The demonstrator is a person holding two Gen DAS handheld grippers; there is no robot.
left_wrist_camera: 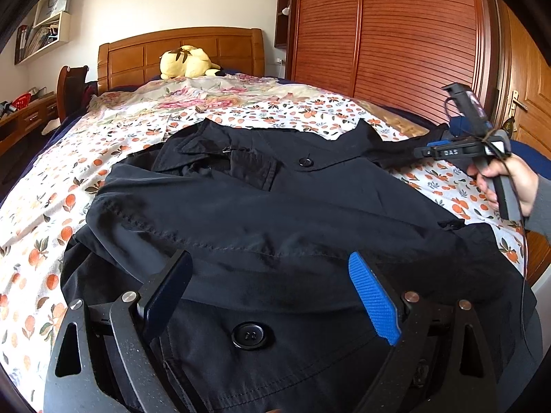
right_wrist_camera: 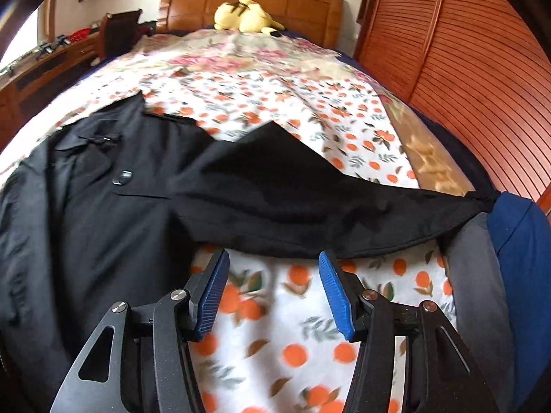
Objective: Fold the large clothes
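Left wrist view shows the black coat (left_wrist_camera: 275,213) spread on the bed (left_wrist_camera: 41,206), collar toward the far headboard, hem end near the camera. Left sleeve (left_wrist_camera: 213,220) looks already brought across the chest, lying diagonal over the front w/ its stitched seam showing. That's about the only fold I'd call done.

Right wrist view: the right sleeve (right_wrist_camera: 310,206) lies stretched out toward the bed's right edge, flat on the orange-print sheet, not folded in yet. Right claw (right_wrist_camera: 273,292) hangs just near of that sleeve, jaws apart, nothing btwn the blue pads (right_wrist_camera: 335,296), only sheet showing below. So it's got no grip on the cloth.

Left claw (left_wrist_camera: 272,289) hovers over the near part of the coat, by a big button (left_wrist_camera: 253,335), jaws wide, empty too. Can't tell if the tips touch the fabric.

My guess: early-to-mid stage. Left to do: right sleeve in, then the body folded up from the hem, prob. more than once since it's a long coat. Fabric is a bit rumpled at the near left, may need smoothing.
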